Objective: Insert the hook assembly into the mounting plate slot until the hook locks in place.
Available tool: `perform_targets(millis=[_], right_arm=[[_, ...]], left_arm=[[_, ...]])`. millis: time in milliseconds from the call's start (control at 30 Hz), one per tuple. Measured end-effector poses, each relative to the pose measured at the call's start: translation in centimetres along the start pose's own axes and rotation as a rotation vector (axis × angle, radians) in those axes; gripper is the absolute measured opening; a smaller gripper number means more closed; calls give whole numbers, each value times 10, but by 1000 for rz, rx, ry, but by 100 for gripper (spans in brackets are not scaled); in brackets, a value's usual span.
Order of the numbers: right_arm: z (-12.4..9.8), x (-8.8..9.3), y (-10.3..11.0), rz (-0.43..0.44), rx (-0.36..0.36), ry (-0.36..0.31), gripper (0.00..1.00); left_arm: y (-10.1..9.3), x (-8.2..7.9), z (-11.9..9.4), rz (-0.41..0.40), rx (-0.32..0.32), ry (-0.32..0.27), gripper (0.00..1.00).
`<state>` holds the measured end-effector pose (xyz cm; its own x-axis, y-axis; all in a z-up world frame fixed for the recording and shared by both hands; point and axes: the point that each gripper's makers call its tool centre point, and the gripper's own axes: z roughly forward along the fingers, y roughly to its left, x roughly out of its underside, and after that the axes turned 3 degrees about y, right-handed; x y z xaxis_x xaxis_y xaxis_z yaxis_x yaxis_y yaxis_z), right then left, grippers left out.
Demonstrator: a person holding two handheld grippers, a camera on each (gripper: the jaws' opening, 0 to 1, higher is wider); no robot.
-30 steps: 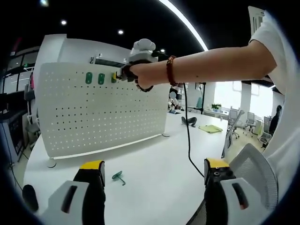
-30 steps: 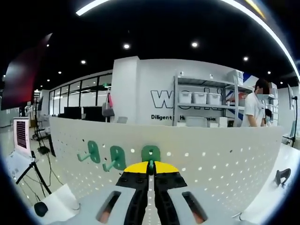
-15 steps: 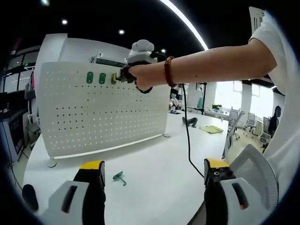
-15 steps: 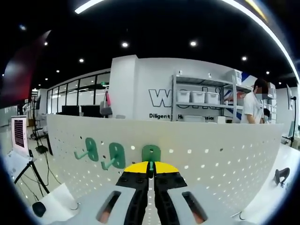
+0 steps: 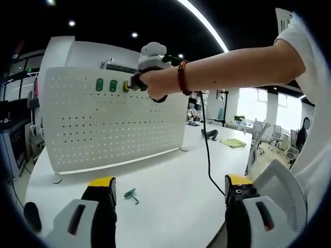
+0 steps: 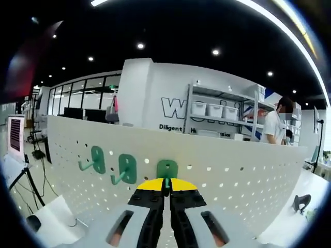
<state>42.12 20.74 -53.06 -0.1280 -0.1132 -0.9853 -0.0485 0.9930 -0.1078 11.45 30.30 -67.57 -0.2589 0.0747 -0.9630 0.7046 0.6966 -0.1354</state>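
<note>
In the right gripper view, the right gripper [image 6: 166, 182] is clenched on a green hook [image 6: 167, 172], its yellow-tipped jaws pressed together around the hook's thin stem. The hook's flat green back plate lies against the white pegboard [image 6: 232, 178], close to the board's top edge. Just to the left on the same row hang two more green hooks [image 6: 125, 169], each with its prong sticking out toward the near side. Behind the board stand shelves with white bins [image 6: 214, 109], and a person in a white shirt [image 6: 272, 132] is at the far right.

In the left gripper view, the left gripper [image 5: 169, 192] is released, its two jaws wide apart with nothing between them, hovering low over the white table [image 5: 176, 178]. A loose green hook [image 5: 131, 195] lies flat on the table, just beyond the left jaw. The pegboard stands upright on feet at the far side of the table. The person's right hand [image 5: 155, 85] holds the other gripper up against the top row of the board, right beside two green plates. A black cable [image 5: 207, 150] hangs from that gripper down to the table.
</note>
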Motion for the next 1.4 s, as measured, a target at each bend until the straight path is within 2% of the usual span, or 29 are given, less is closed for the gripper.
perform_targets(millis=[200,500,567,900,1400], right_arm=[[1,1,0,8,11,-1,1],[0,2,0,19,-9,3,2],[0,2,1,-18,-12,-6,2],[-3,4,5,-23,-47,-5,5],[-11,20,13,-41,-124,6,16]], left_arm=[[1,1,0,-4,0,3,89],[0,0,1,-2,5,0,88],[0,0,2,-4,4,-2,88],[-2,-1,3,-6,12,-3,88],[-3,-5,6,21,25,12,88]])
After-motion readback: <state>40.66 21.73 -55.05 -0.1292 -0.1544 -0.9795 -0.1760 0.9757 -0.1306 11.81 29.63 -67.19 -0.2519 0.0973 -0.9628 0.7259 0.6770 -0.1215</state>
